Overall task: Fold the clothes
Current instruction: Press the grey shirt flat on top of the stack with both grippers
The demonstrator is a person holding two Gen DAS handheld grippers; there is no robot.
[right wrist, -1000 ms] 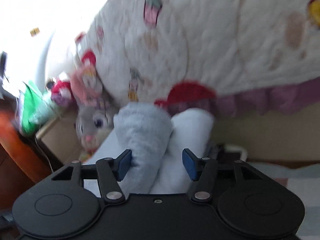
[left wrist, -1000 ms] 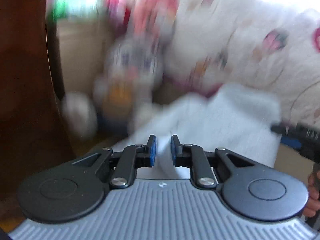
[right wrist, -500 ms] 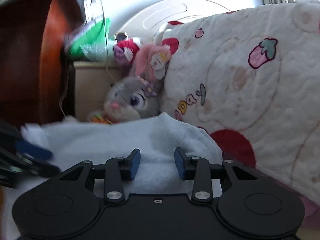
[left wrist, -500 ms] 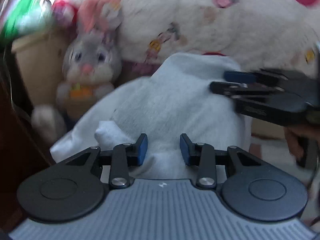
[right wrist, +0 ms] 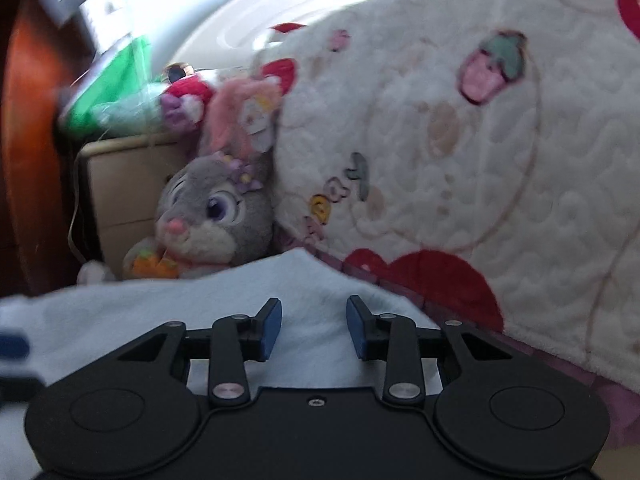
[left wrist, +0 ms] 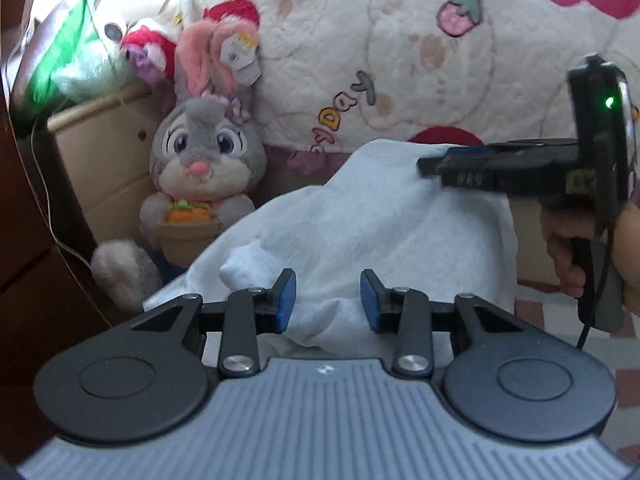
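A pale blue fleecy garment is stretched between my two grippers in front of the quilt. My left gripper holds a bunched fold of it at the near edge, and the cloth fills the gap between the blue pads. My right gripper comes in from the right in the left wrist view and pinches the garment's far top edge. In the right wrist view the garment spreads leftward under the right gripper, with cloth between its pads. A person's hand grips the right handle.
A grey plush rabbit sits against a beige cabinet to the left of the garment. A white quilt with strawberry prints rises behind it. Dark wooden furniture closes the left side. A green bag lies on the cabinet.
The right gripper rolled level and its jaws narrowed onto the garment. The left jaws widened around a thicker fold and sank a little. The garment went from a rolled bundle to a spread sheet.
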